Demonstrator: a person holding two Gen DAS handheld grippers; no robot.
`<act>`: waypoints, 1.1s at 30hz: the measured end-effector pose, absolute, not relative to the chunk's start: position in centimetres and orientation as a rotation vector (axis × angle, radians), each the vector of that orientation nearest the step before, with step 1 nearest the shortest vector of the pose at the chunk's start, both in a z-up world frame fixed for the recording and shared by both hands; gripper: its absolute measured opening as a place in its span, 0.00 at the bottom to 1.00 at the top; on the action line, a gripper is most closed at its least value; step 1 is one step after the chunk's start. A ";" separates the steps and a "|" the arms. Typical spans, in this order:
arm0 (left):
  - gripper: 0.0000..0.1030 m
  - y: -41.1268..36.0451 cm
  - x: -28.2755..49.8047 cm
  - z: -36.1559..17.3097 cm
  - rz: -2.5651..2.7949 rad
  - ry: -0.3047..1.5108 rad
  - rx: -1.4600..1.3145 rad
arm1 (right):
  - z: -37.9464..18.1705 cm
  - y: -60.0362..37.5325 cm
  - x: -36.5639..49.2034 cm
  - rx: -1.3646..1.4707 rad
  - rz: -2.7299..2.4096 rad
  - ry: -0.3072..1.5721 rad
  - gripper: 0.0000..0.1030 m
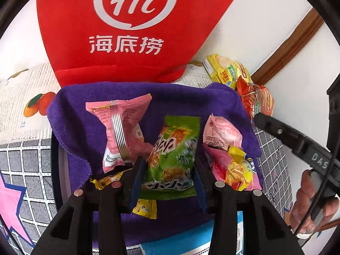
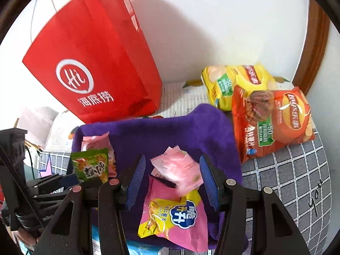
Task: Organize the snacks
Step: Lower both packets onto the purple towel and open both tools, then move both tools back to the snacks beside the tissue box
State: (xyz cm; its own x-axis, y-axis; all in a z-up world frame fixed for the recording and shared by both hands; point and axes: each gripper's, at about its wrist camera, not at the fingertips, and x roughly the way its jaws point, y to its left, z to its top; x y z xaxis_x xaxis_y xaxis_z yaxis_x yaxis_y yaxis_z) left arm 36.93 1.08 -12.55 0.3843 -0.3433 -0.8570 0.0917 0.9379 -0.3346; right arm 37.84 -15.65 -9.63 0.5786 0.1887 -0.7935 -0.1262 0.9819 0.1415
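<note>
Jaws of the left gripper [image 1: 169, 165] clamp a green snack packet [image 1: 173, 155]; right gripper [image 2: 173, 182] jaws stand apart.

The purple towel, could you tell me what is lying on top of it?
On the purple towel lie pink packets, a green snack packet and a pink-and-yellow packet. Whatever lies beneath them is covered.

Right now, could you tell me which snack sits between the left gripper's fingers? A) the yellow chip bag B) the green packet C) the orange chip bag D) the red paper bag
B: in the left wrist view the green packet stands between the two fingers of the left gripper, over the purple cloth.
</note>
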 end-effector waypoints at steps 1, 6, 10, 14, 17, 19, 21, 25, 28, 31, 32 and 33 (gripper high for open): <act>0.46 0.8 37.0 -12.5 -0.283 1.146 -0.245 | -9.3 -15.7 37.7 0.073 0.184 0.928 0.52; 0.52 0.8 36.5 -11.2 -0.288 1.117 -0.253 | -8.2 -15.0 36.6 0.054 0.191 0.895 0.52; 0.52 1.4 35.8 -9.8 -0.287 1.077 -0.261 | -7.2 -13.7 35.3 0.016 0.197 0.867 0.52; 0.53 1.9 34.8 -8.0 -0.276 1.030 -0.255 | -5.6 -12.1 33.1 -0.013 0.212 0.812 0.51; 0.53 2.3 34.0 -6.7 -0.255 0.994 -0.241 | -5.3 -11.6 31.1 -0.015 0.226 0.809 0.51; 0.53 2.4 33.6 -6.0 -0.250 0.976 -0.241 | -5.6 -11.5 29.5 -0.035 0.210 0.815 0.51; 0.53 2.5 33.0 -5.1 -0.252 0.954 -0.244 | -6.1 -11.6 27.3 -0.062 0.197 0.821 0.51; 0.61 2.9 31.5 -3.3 -0.254 0.905 -0.244 | -7.6 -12.2 23.1 -0.058 0.197 0.832 0.52; 0.66 2.9 29.8 -2.5 -0.248 0.879 -0.231 | -9.6 -12.6 20.0 -0.033 0.219 0.856 0.56; 0.66 3.2 28.0 -2.4 -0.256 0.896 -0.206 | -11.9 -12.5 17.8 -0.015 0.261 0.874 0.57; 0.66 3.6 27.1 -2.4 -0.248 0.891 -0.196 | -12.8 -12.4 17.2 -0.002 0.281 0.875 0.60; 0.66 3.9 26.3 -2.3 -0.239 0.886 -0.188 | -13.7 -12.3 16.6 0.004 0.305 0.880 0.63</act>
